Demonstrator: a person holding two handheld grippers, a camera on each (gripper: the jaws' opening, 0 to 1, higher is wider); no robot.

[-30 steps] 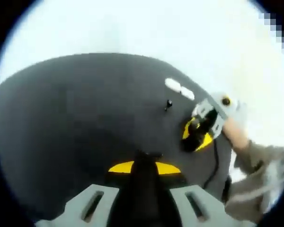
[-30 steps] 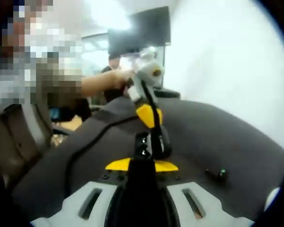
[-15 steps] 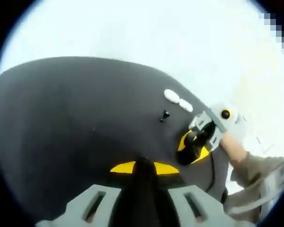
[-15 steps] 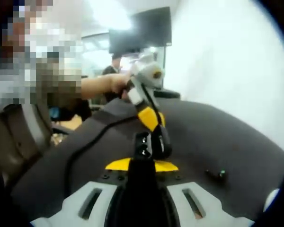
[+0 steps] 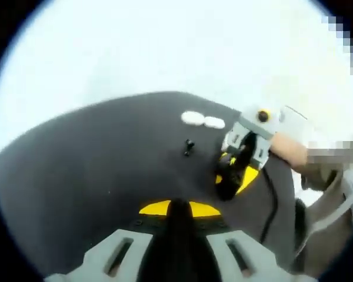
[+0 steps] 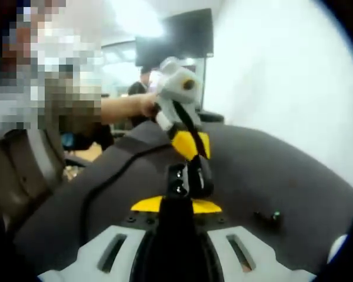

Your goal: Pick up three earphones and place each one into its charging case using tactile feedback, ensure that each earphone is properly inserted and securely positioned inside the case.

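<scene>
Both grippers meet over the dark mat (image 6: 294, 176); right gripper (image 6: 177, 202) looks clenched on a small black charging case (image 6: 176, 179), left gripper (image 6: 199, 176) pinched just at its 3 o'clock side, whether on an earphone I can't tell; loose black earphone (image 5: 188, 147) at 12 o'clock, two white cases (image 5: 203, 120) beyond; I'd keep the case steady, press straight down, feel for the seat.
</scene>
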